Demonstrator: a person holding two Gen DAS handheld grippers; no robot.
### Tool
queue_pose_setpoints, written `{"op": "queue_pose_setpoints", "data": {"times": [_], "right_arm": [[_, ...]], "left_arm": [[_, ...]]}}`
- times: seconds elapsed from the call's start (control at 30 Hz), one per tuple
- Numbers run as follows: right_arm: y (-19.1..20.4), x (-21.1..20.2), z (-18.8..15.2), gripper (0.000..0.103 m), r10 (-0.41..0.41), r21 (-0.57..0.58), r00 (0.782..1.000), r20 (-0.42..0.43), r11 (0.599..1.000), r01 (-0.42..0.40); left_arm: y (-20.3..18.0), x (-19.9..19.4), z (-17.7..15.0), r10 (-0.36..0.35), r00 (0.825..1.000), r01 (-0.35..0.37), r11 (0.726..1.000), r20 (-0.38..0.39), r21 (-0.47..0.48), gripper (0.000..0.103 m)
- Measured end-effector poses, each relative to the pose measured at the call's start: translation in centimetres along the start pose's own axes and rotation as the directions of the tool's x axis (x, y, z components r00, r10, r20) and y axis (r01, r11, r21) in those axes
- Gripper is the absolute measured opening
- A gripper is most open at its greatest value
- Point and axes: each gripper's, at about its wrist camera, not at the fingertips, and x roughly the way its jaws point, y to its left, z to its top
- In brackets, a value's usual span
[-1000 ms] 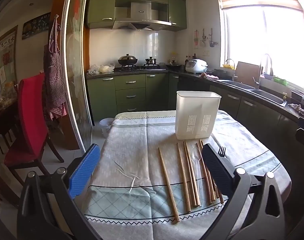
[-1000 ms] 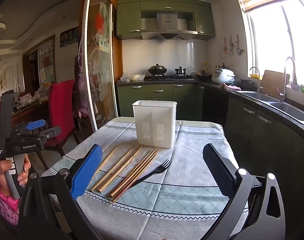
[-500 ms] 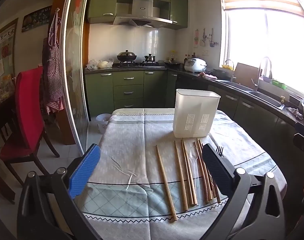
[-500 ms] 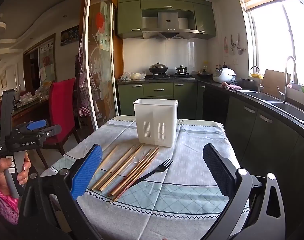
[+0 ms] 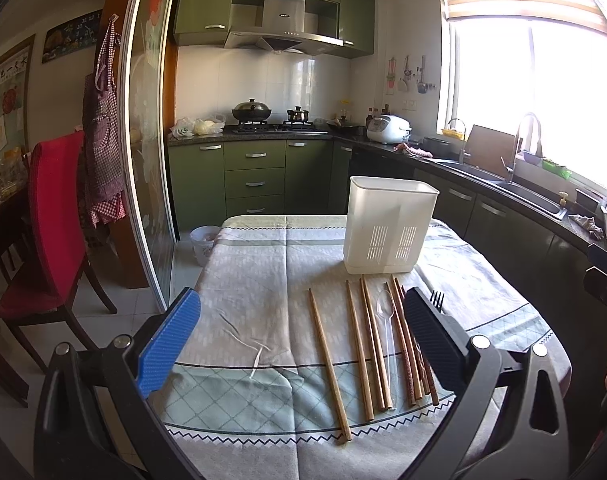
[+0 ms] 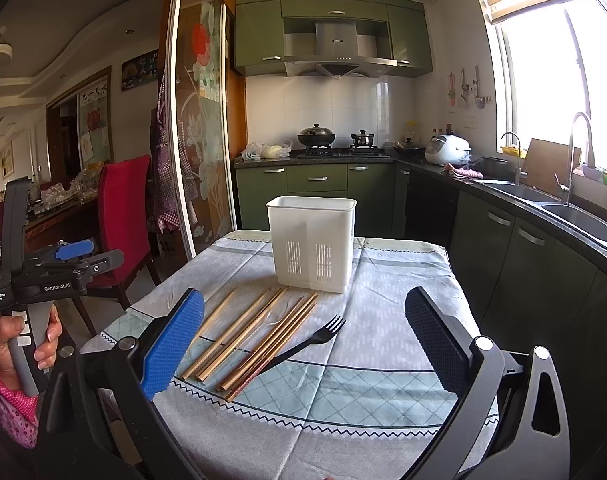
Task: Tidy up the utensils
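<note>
Chopsticks (image 5: 359,344) are laid out in a loose row on the bench (image 5: 255,280), which has a patterned cloth over it, just in front of the white slotted utensil holder (image 5: 389,226). Clear plastic spoon (image 5: 385,320) sits in among them, and a black fork (image 6: 307,342) lies at the right end of the row, tines toward the holder. Left tongs (image 5: 303,340) and right tongs (image 6: 305,338) both gape wide, holding nothing, hovering over the near edge.
</note>
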Motion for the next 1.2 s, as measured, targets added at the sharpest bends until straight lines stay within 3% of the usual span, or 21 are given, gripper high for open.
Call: {"op": "queue_pose_setpoints", "data": {"times": [1.2], "right_arm": [[0.03, 0.47, -0.3, 0.099, 0.005, -0.007, 1.0, -0.014, 1.0, -0.005]], "left_arm": [[0.09, 0.06, 0.17, -0.006, 1.0, 0.006, 1.0, -0.006, -0.002, 0.097]]}}
